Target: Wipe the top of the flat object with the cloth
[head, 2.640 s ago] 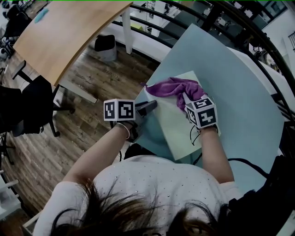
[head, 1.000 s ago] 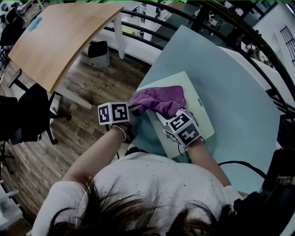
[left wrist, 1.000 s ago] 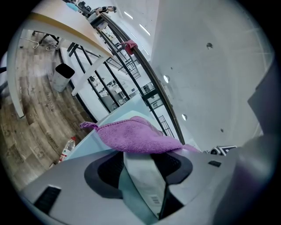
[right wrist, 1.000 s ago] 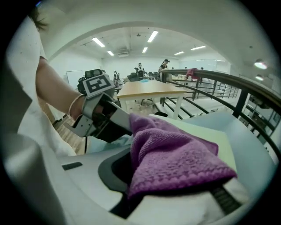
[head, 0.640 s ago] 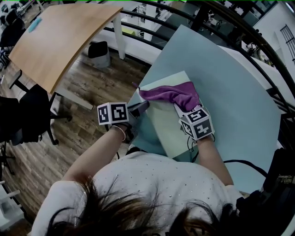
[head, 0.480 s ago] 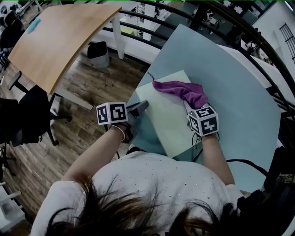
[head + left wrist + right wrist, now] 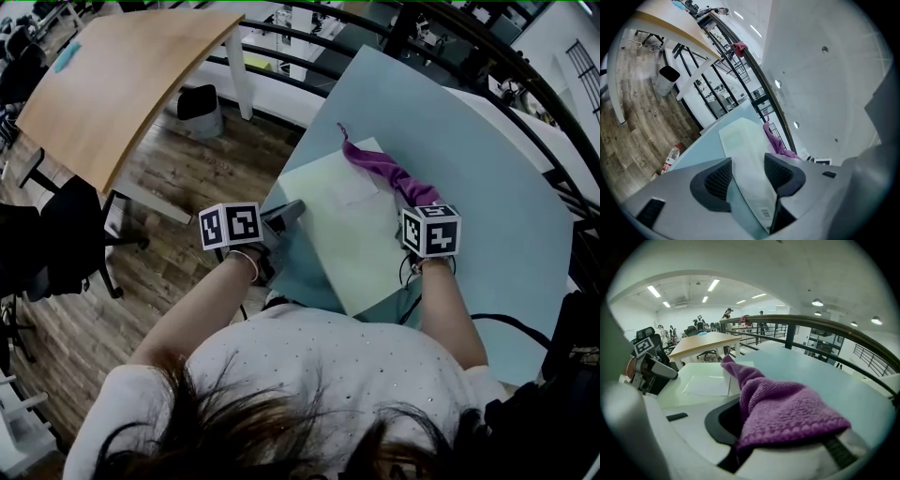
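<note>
A pale green flat object [image 7: 352,230] lies on the light blue table [image 7: 487,187]. My left gripper [image 7: 289,214] is at its left edge, and the flat object [image 7: 745,145] runs between the two dark pads [image 7: 719,177], which are shut on it. A purple cloth [image 7: 384,167] trails from the object's far corner toward my right gripper [image 7: 419,202], which stands at the object's right edge. In the right gripper view the cloth [image 7: 787,413] is bunched in that gripper [image 7: 759,437], which is shut on it and half hidden by it.
A wooden table [image 7: 122,84] and a dark bin [image 7: 197,103] stand beyond the floor gap at left. A black chair [image 7: 47,234] is at far left. A railing [image 7: 525,84] runs behind the blue table. A bottle [image 7: 670,159] lies on the floor.
The right gripper has dragged the cloth from the object's near left across to its far right edge. The left gripper has stayed at the left edge.
</note>
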### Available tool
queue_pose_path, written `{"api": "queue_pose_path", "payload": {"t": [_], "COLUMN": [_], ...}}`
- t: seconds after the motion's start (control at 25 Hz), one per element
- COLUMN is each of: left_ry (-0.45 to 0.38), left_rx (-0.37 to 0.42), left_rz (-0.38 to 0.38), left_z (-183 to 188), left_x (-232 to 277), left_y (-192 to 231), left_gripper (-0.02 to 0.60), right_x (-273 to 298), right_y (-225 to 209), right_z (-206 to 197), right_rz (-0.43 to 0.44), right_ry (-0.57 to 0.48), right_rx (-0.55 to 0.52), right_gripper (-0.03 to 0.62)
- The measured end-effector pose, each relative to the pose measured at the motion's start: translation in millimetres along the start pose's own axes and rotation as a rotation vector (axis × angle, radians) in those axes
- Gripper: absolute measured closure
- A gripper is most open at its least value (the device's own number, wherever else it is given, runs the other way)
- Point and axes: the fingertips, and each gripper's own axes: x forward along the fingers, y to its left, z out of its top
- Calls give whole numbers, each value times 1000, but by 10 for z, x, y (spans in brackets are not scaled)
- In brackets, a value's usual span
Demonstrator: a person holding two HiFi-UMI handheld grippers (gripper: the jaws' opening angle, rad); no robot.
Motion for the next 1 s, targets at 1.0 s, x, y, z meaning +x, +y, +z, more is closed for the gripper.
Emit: {"api": "queue_pose_path", "payload": {"t": [1.0], "left_ry": [-26], "left_rx": [33], "left_rz": [17], "left_z": [-20], "left_x": [1], "left_y": [15], "left_gripper": [365], "right_x": [-372], "right_y": [2038], "right_z": [-331], "right_rz": [620], "right_ry": [125], "right_rx": [-206], "right_gripper": [569]}}
